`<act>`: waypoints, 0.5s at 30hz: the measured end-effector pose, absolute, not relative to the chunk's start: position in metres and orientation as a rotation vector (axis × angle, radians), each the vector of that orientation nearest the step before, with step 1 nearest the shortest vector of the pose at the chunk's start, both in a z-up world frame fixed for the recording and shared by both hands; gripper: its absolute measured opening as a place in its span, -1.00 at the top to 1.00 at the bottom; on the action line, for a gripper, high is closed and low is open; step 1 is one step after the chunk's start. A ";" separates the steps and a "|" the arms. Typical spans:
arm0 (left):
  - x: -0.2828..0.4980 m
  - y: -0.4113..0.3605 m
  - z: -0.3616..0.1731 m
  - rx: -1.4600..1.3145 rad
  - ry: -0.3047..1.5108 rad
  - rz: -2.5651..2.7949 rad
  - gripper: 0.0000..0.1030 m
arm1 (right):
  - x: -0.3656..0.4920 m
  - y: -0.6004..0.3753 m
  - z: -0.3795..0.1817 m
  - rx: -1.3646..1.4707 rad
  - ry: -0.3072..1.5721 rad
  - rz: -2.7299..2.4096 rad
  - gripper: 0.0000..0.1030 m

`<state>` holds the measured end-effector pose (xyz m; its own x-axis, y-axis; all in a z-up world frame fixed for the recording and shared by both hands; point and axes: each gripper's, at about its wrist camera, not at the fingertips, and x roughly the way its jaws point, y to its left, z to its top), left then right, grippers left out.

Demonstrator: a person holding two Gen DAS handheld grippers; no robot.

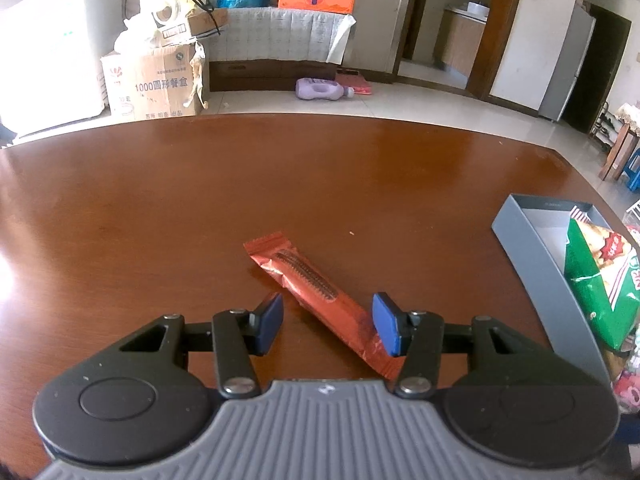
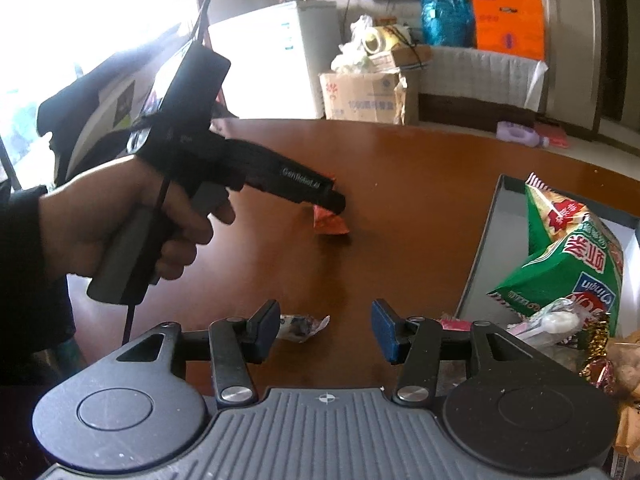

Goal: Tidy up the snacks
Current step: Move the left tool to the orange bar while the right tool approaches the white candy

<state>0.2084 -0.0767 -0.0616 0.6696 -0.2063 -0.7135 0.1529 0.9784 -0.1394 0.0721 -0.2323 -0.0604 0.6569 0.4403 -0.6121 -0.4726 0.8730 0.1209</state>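
Note:
An orange cookie packet (image 1: pixel 316 292) lies slanted on the brown table (image 1: pixel 280 184). My left gripper (image 1: pixel 328 322) is open, its blue pads on either side of the packet's near end, and it does not grip the packet. In the right wrist view the left gripper (image 2: pixel 334 200) hovers over the same packet (image 2: pixel 330 222), which is partly hidden. My right gripper (image 2: pixel 325 330) is open and empty, with a small white wrapped candy (image 2: pixel 302 326) by its left pad. A grey box (image 1: pixel 536 248) at the right holds a green snack bag (image 1: pixel 600 276), also seen in the right wrist view (image 2: pixel 568 264).
Several small wrapped sweets (image 2: pixel 596 344) lie by the grey box (image 2: pixel 480 248) at the right. Beyond the table's far edge stand cardboard boxes (image 1: pixel 156 80), a white appliance (image 1: pixel 52 52) and a purple bottle (image 1: pixel 320 90) on the floor.

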 end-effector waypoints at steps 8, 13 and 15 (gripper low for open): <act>0.216 -0.083 -0.069 -0.016 0.820 -0.216 0.05 | 0.067 -0.208 -0.070 -0.138 0.703 0.573 -0.03; 0.215 -0.084 -0.072 -0.003 0.819 -0.233 0.05 | 0.072 -0.198 -0.074 -0.184 0.711 0.569 -0.06; 0.215 -0.084 -0.072 -0.008 0.821 -0.240 0.05 | 0.074 -0.196 -0.076 -0.185 0.717 0.572 -0.06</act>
<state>0.2155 -0.0841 -0.0716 0.6563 -0.2150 -0.7233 0.2087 0.9729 -0.0998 0.0740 -0.1956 -0.0760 0.6095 0.4300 -0.6661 -0.5535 0.8323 0.0308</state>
